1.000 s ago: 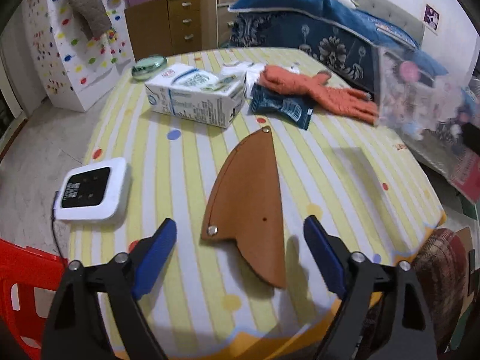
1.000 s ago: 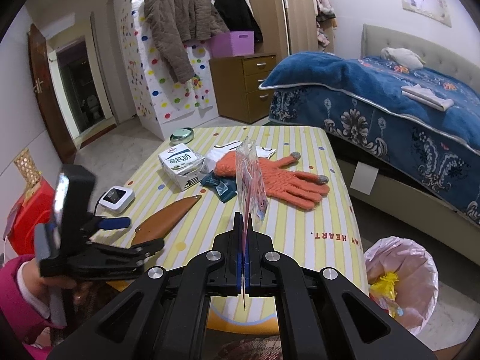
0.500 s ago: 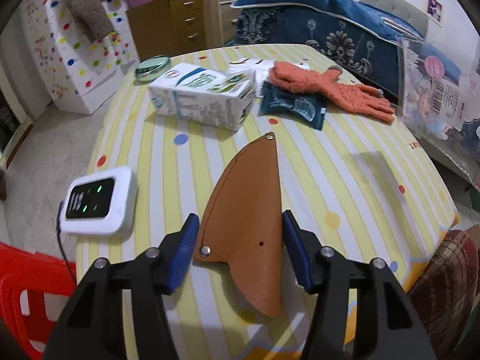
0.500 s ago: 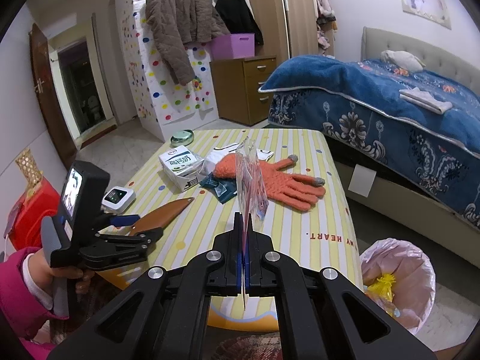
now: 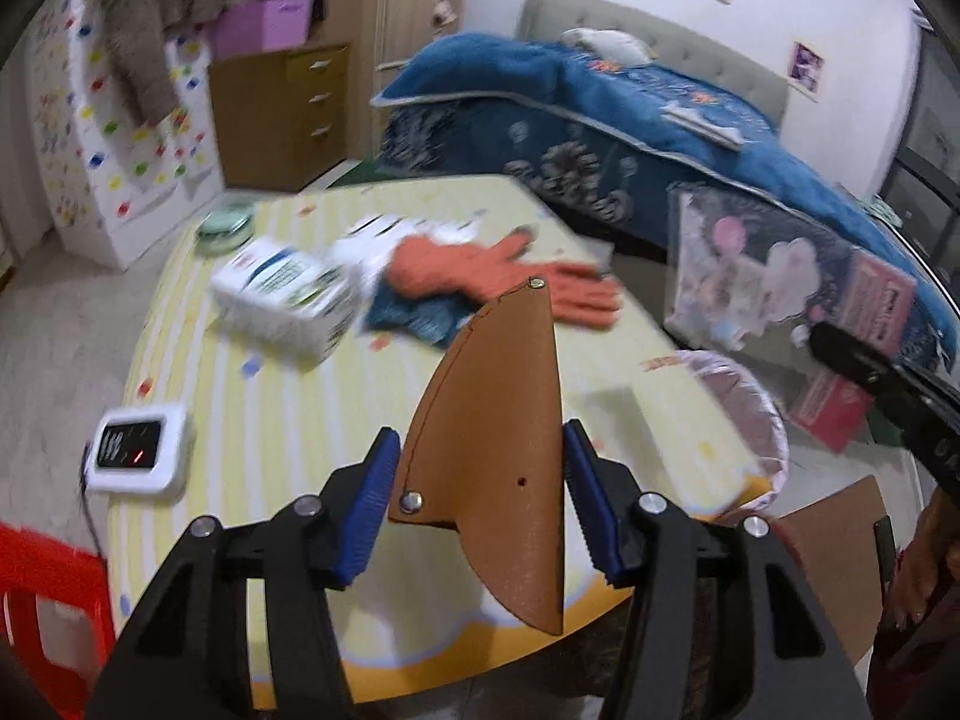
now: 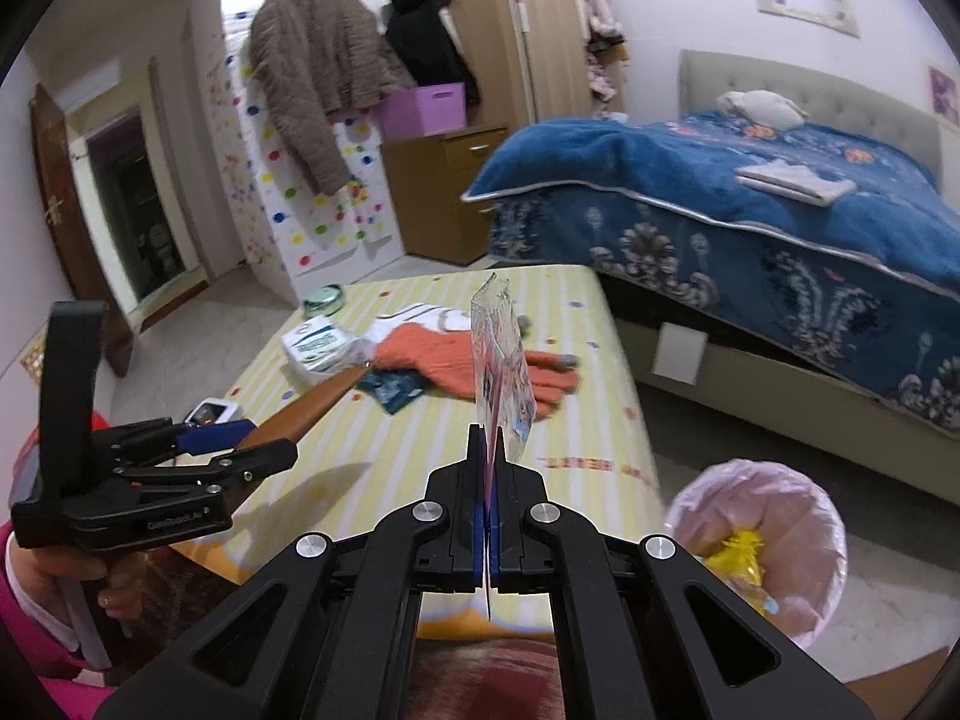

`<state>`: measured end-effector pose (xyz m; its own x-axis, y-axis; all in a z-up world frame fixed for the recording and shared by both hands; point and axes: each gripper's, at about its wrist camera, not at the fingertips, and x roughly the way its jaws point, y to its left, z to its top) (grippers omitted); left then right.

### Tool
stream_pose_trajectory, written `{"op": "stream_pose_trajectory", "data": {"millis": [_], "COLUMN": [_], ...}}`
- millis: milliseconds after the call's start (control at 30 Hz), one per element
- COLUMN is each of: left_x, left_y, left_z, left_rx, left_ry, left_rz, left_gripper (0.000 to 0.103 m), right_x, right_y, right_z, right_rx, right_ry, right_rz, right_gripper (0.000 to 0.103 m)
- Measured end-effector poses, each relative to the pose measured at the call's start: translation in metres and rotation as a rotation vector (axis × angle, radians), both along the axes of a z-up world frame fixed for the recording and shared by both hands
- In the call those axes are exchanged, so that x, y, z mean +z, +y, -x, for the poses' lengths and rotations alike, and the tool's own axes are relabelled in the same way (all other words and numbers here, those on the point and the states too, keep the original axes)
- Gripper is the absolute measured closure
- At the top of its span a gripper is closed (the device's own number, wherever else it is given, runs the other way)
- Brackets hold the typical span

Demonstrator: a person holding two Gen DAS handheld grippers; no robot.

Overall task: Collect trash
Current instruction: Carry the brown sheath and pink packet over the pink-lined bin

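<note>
My left gripper (image 5: 478, 450) is shut on a brown leather sheath (image 5: 498, 372), its blue pads (image 5: 372, 480) pressing both edges and holding it lifted above the yellow striped table (image 5: 312, 420). From the right wrist view, the left gripper (image 6: 222, 438) hangs over the table's near left corner with the sheath (image 6: 312, 405) sticking out. My right gripper (image 6: 487, 456) is shut on a clear plastic package (image 6: 501, 360) that stands upright. That package (image 5: 774, 276) also shows at the right in the left wrist view. A pink-lined trash bin (image 6: 690, 516) stands on the floor right of the table.
On the table lie a milk carton (image 5: 282, 294), an orange glove (image 5: 480, 264), a blue wrapper (image 5: 414, 312), a green tin (image 5: 225, 222) and a white device (image 5: 141, 450). A red stool (image 5: 48, 600) is at the left, and a bed (image 6: 780, 228) beyond the bin.
The left gripper closed on the sheath and lifted it off the table, tilting upward. The right gripper drifted a little with the package; the bin now looks nearer.
</note>
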<state>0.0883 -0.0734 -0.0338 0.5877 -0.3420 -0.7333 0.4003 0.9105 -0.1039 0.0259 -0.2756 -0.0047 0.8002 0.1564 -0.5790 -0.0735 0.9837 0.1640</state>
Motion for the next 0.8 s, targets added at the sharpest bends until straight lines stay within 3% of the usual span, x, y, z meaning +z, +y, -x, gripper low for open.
{"op": "stream_pose_trajectory", "data": {"millis": [467, 800], "left_x": [0.003, -0.004], "left_y": [-0.129, -0.197], "left_z": [0.006, 0.003], "left_rx": [-0.263, -0.375], "left_ry": [-0.037, -0.027], "left_rz": [0.044, 0.035], "left_gripper": [0.049, 0.049], "right_x": [-0.016, -0.039], "right_y": [-0.08, -0.134], "right_z": [0.034, 0.039], "right_rx": [-0.212, -0.345], "right_ry": [0.035, 0.068], "right_rz": [-0.001, -0.019], "right_gripper": [0.103, 0.103]}}
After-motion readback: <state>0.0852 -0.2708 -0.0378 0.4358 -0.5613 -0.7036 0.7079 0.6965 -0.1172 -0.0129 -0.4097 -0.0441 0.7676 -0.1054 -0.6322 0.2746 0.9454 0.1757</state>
